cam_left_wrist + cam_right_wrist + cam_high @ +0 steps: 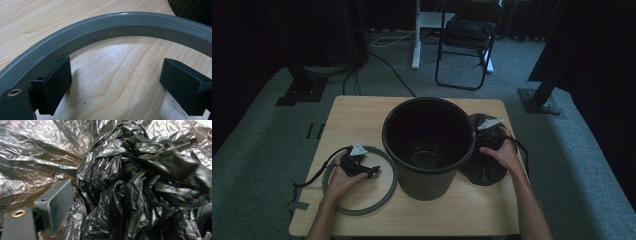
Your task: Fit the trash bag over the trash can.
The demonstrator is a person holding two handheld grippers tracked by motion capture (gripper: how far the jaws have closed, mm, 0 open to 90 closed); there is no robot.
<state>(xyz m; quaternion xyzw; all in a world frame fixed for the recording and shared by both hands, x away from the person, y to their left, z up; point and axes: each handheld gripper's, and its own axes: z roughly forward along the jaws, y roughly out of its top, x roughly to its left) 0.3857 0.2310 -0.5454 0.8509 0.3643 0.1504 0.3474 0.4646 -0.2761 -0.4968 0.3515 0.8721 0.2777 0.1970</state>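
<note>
A tall dark bin stands empty and upright mid-table. Left of it a grey plastic ring lies flat on the wooden table. My left gripper rests inside that ring. In the left gripper view its jaws stand wide apart over bare wood, and the left gripper is open, with the ring's arc curving just beyond the tips. Right of the bin lies a crumpled black plastic bag, with my right gripper pushed down into it. There the right gripper is open, a bunch of the bag between the jaws.
The bin touches or nearly touches both the ring and the bag. A folding chair and a white stand leg are on the carpet beyond the table. Black stand bases sit at either side. Bare wood lies along the far left and near edge.
</note>
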